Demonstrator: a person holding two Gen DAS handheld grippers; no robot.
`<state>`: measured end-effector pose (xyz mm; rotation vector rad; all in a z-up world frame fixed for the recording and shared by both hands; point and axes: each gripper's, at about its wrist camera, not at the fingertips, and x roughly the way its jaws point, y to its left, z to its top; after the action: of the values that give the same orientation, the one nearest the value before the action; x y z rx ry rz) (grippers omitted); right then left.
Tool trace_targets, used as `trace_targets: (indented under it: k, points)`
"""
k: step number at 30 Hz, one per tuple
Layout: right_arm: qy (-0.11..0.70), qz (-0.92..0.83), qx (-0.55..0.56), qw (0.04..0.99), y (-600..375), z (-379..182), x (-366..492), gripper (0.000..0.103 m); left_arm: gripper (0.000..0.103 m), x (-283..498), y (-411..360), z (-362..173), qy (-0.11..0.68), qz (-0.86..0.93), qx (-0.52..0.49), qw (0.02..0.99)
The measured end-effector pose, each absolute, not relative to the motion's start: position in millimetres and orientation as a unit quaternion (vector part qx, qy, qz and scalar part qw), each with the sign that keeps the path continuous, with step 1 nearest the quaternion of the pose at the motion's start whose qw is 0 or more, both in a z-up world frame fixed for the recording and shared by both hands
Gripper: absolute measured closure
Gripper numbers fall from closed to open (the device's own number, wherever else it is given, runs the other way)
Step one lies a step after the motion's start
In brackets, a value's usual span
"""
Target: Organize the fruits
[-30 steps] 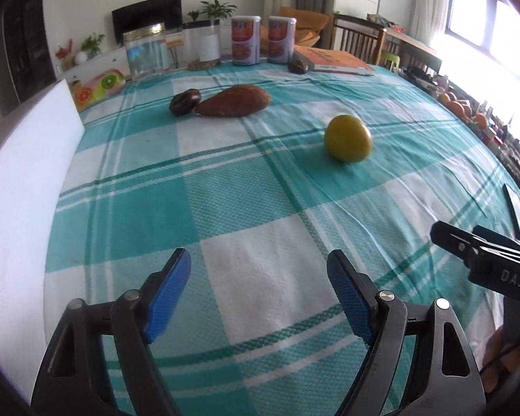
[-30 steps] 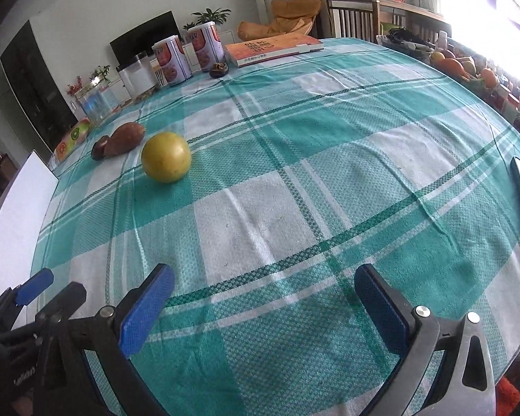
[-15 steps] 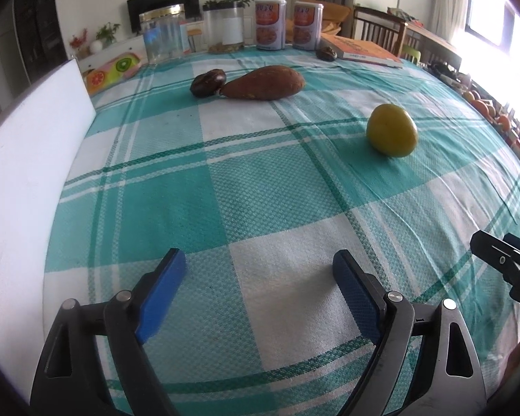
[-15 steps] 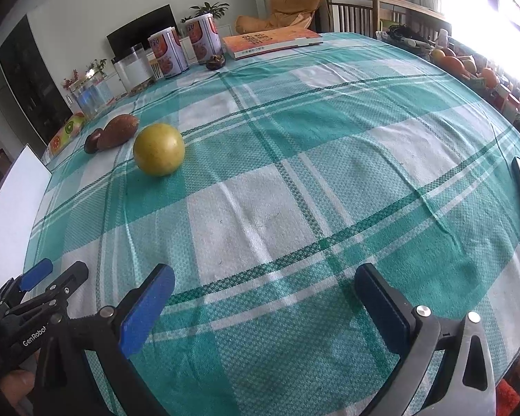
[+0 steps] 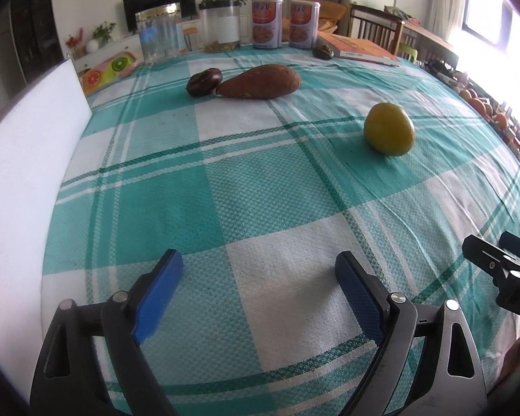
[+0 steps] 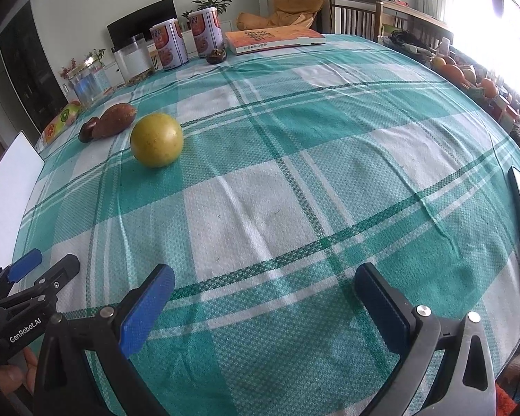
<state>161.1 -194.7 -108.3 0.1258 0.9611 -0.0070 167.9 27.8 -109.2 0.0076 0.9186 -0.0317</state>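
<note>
A yellow round fruit [image 5: 389, 133] sits on the teal checked tablecloth [image 5: 260, 180]; it also shows in the right wrist view [image 6: 156, 139]. A brown sweet potato [image 5: 261, 81] lies farther back, touching a dark round fruit [image 5: 204, 82]; both show in the right wrist view, the sweet potato [image 6: 115, 120] and the dark fruit [image 6: 87, 130]. A small dark fruit [image 5: 323, 51] lies by the book. My left gripper [image 5: 258, 293] is open and empty over the near cloth. My right gripper [image 6: 265, 303] is open and empty, well short of the yellow fruit.
A white board [image 5: 20, 173] stands along the table's left edge. Two tins [image 5: 267, 23], clear jars [image 5: 159, 33], a fruit-print tray [image 5: 109, 69] and an orange book [image 5: 357, 46] line the far edge. Oranges [image 6: 454, 69] lie beyond the right edge.
Both grippers have moved forward over the table, so the fruits look nearer. Both stay open. The fruits have not moved.
</note>
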Motion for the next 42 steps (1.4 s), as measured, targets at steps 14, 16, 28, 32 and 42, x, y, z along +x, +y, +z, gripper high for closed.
trace_targets:
  k: [14, 16, 28, 32, 42]
  points:
    - [0.465, -0.008, 0.047, 0.884, -192, -109, 162, 0.000, 0.014, 246, 129, -61, 0.393, 0.031, -0.363, 0.844]
    - [0.465, -0.008, 0.045, 0.884, -192, -110, 162, 0.000, 0.014, 284, 128, -59, 0.424, 0.031, -0.319, 0.847]
    - [0.467, -0.016, 0.024, 0.884, -186, -112, 165, 0.000, 0.015, 387, 112, -91, 0.501, 0.057, -0.153, 0.850]
    - [0.467, -0.015, 0.024, 0.884, -187, -112, 165, 0.000, 0.054, 390, 110, -100, 0.505, 0.048, -0.143, 0.850]
    - [0.465, -0.012, 0.032, 0.884, -189, -111, 166, 0.000, 0.055, 306, 109, -66, 0.455, 0.056, -0.133, 0.879]
